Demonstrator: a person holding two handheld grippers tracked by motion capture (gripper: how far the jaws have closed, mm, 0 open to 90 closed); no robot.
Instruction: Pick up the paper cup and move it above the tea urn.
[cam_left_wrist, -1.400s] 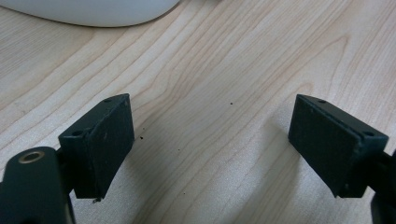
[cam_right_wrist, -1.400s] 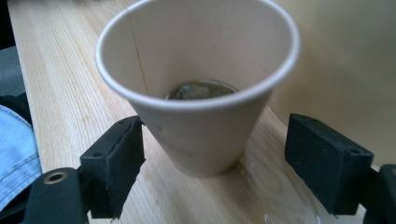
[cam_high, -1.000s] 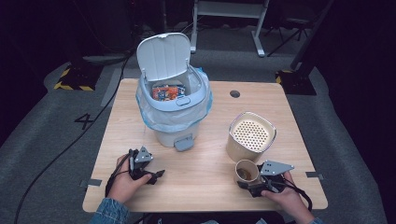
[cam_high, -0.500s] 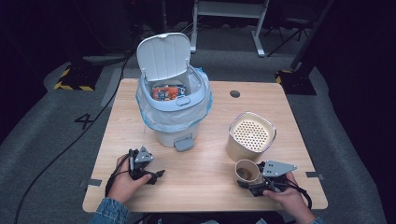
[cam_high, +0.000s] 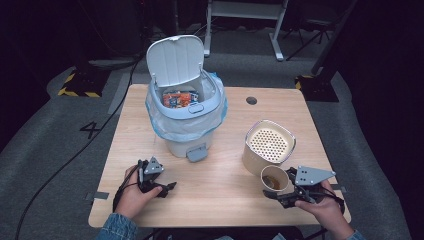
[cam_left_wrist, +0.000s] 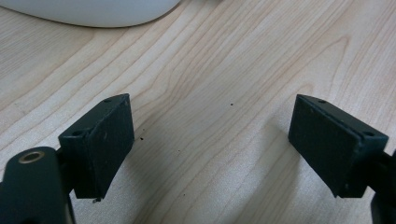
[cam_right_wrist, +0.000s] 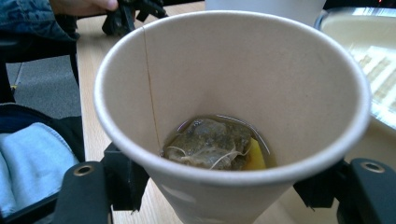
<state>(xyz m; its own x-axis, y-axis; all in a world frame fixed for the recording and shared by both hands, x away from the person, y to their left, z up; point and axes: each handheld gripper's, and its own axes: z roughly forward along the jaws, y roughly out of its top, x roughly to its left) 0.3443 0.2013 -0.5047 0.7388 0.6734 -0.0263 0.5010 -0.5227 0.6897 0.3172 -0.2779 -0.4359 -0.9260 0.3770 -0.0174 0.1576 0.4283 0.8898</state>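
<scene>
High view: paper cup (cam_high: 273, 178) sits near the table's (cam_high: 215, 200) front right edge, just in front of the perforated-lid canister (cam_high: 268, 146), touching or nearly touching it — can't tell which. Right gripper (cam_high: 281, 194) is at the cup's near side. Pedal bin (cam_high: 186, 117) stands open, well apart to the left. Risk: the cup is thin and holds liquid — squeeze too hard and the wall buckles, tilt on the way to the bin and it slops on the table. It could also knock the canister on lift.

Left gripper view: left gripper (cam_left_wrist: 210, 144) has its jaws spread wide, nothing between them, just bare wood; bin base at the top edge.

Right gripper view: jaws sit either side of the cup's lower wall and look to be pinching it. Inside: a wet tea bag (cam_right_wrist: 210, 144) and some yellowish liquid. Grip is low, the cup top-heavy — it may tip.
</scene>
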